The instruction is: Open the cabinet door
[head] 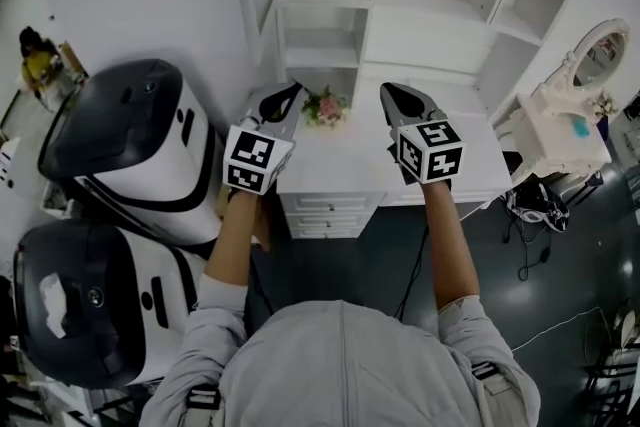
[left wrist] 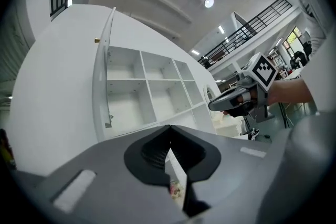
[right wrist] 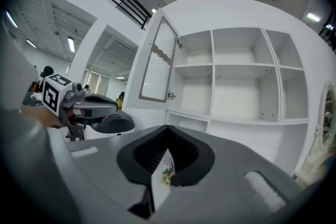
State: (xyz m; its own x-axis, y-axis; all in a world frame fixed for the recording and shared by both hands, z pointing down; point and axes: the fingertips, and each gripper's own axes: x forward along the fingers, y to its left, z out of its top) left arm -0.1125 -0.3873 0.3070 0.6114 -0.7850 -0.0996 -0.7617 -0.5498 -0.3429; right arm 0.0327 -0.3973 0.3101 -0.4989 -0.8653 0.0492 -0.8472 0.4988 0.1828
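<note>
The cabinet door (right wrist: 157,60) stands swung open at the left end of the white shelves (right wrist: 231,81), above the desk's (head: 340,170) back left corner. It has a pale pane and a small knob at its lower edge. The left gripper (head: 288,93) hangs over the desk's left edge with its jaws closed together on nothing. The right gripper (head: 392,91) is over the desk's middle, jaws likewise closed and empty. Each carries a cube of black-and-white square markers. Flowers (head: 325,105) sit at the desk's back edge, between the grippers. Drawers (head: 325,215) are under the front edge.
</note>
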